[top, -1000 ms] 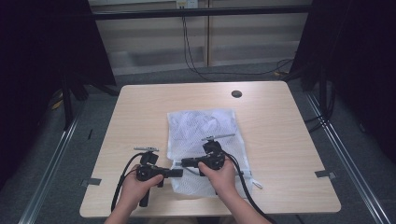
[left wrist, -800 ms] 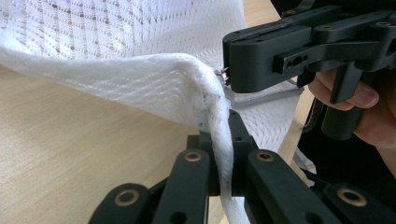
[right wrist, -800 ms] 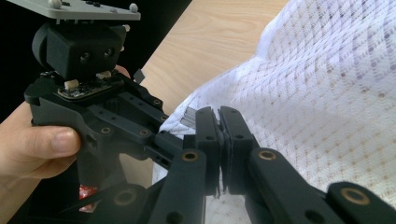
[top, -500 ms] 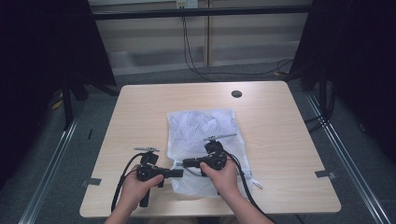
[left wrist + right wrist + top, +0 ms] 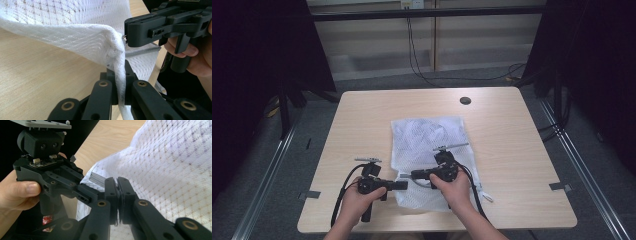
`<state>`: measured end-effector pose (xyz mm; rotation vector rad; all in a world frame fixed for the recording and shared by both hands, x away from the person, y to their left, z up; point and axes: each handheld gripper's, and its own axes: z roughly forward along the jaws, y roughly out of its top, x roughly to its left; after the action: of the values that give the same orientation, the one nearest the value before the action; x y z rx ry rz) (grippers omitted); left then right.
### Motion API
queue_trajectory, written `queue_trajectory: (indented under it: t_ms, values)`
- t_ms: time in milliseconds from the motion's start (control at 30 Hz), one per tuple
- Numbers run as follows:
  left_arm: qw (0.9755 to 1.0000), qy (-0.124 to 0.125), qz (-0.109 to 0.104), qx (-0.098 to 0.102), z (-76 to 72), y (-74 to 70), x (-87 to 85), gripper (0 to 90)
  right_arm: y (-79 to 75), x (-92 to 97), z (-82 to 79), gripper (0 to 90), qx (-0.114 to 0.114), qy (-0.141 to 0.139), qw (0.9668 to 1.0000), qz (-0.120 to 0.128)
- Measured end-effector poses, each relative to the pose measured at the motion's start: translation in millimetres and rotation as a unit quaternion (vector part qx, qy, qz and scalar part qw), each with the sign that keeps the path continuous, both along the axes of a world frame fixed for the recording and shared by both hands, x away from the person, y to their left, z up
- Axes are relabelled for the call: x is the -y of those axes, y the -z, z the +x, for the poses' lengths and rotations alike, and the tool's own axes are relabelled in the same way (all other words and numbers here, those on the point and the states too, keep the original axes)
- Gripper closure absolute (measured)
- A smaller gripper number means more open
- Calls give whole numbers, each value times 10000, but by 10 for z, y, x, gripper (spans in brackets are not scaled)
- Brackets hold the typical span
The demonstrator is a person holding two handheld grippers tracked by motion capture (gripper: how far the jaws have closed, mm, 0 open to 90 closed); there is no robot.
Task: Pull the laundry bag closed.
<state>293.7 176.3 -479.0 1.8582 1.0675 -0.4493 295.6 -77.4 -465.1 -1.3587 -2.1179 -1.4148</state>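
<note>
A white mesh bag (image 5: 432,137) lies flat in the middle of the table, and a person holds a black gripper in each hand at its near left corner. My left gripper (image 5: 120,75) is shut on a pinched fold of the mesh (image 5: 82,37) and lifts that edge off the wood. In the high view the left gripper (image 5: 403,185) points right at the bag's edge. My right gripper (image 5: 117,186) is shut, tip to tip with the left one. A small metal zipper pull (image 5: 123,37) shows at its tip, beside the grey zipper tape (image 5: 142,50).
The light wooden table (image 5: 522,150) has a small black round disc (image 5: 465,100) at its far side. A cord of the bag (image 5: 484,196) trails near the front edge by the right forearm. Dark curtains and metal floor rails flank the table.
</note>
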Motion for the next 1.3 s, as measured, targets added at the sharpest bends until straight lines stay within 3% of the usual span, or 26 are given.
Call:
queue_trajectory:
  t_ms: [400, 567, 833, 933, 1300]
  values:
    - [10000, 33, 38, 2, -1, -3, -7, 889, 12, 10, -5, 875, -84, -60, 9999, 45]
    - [9999, 9, 37, -96, -9, 0, 5, 889, 36, 20, -9, 876, -86, -57, 9999, 47]
    - [10000, -10, 65, -54, -6, 0, -7, 889, 46, 34, -1, 876, -124, -67, 9999, 28]
    - [9999, -56, -74, -115, 1, -8, -36, 889, 59, 80, 10, 876, -214, -16, 9997, 94]
    - [9998, -54, -106, -157, -2, -11, -39, 888, 48, 109, 7, 876, -162, -65, 9998, 67]
